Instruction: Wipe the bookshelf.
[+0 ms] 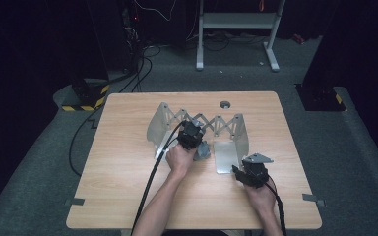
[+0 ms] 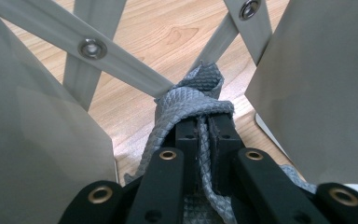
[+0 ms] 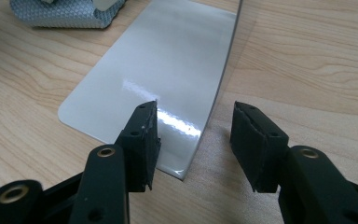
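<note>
On the table (image 1: 128,162) stands an expanding metal rack (image 1: 197,129), two curved end plates joined by a scissor lattice, and the work in hand looks like setting a grey cloth (image 2: 193,100) into the bay between the plates. The left gripper (image 1: 191,135) has its jaws clamped tight on a fold of the cloth, which bunches over the jaw tips and rests against a lattice bar inside the rack. To do this well, I judge the cloth should be eased down until it lies on the wood between the plates before the jaws let go (a snag on a lattice bar or rivet could drag the light frame). The right gripper (image 3: 193,140) is wide open and holds nothing; its jaws straddle the front edge of the right plate (image 3: 158,70), well placed to pinch and steady the rack. Beyond the cloth, the rack holds nothing I can see.
</note>
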`<state>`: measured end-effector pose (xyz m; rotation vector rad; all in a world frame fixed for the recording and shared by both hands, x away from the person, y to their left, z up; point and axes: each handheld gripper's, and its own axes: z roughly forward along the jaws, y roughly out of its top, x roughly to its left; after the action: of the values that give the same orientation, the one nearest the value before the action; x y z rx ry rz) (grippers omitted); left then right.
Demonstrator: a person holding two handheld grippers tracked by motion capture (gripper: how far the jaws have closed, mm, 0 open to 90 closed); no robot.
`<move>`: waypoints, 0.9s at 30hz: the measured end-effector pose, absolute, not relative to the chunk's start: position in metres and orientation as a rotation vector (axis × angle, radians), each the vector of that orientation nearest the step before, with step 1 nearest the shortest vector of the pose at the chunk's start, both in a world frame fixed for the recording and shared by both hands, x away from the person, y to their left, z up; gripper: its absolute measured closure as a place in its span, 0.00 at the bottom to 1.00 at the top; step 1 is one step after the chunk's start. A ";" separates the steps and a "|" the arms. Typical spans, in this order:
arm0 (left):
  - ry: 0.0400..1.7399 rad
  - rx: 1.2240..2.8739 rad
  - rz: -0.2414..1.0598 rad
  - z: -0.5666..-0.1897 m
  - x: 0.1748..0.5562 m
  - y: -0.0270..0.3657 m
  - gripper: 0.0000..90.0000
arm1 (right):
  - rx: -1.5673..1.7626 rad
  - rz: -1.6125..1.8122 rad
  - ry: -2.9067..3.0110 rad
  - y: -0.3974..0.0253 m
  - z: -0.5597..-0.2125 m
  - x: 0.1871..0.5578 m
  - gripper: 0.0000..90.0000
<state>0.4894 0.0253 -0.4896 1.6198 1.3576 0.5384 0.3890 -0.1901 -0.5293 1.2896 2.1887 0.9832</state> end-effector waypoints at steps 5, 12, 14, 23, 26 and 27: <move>1.355 1.612 0.540 -0.483 0.489 0.028 0.94 | 1.305 0.979 2.171 -0.191 -0.529 0.389 0.64; 1.334 1.565 0.558 -0.465 0.486 0.034 0.94 | 1.309 0.987 2.166 -0.191 -0.529 0.389 0.73; 1.326 1.553 0.565 -0.458 0.485 0.036 0.94 | 1.305 0.988 2.169 -0.191 -0.529 0.389 0.74; 1.289 1.474 0.611 -0.428 0.479 0.040 0.94 | 1.303 0.990 2.171 -0.192 -0.529 0.389 0.74; 1.261 1.448 0.625 -0.416 0.474 0.042 0.94 | 1.303 0.991 2.172 -0.192 -0.529 0.389 0.74; 1.250 1.440 0.632 -0.413 0.473 0.043 0.94 | 1.303 0.991 2.172 -0.192 -0.529 0.389 0.74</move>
<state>0.4727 0.0428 -0.4126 1.4399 1.2496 0.6322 0.3887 -0.1917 -0.5292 1.3033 2.1718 0.9911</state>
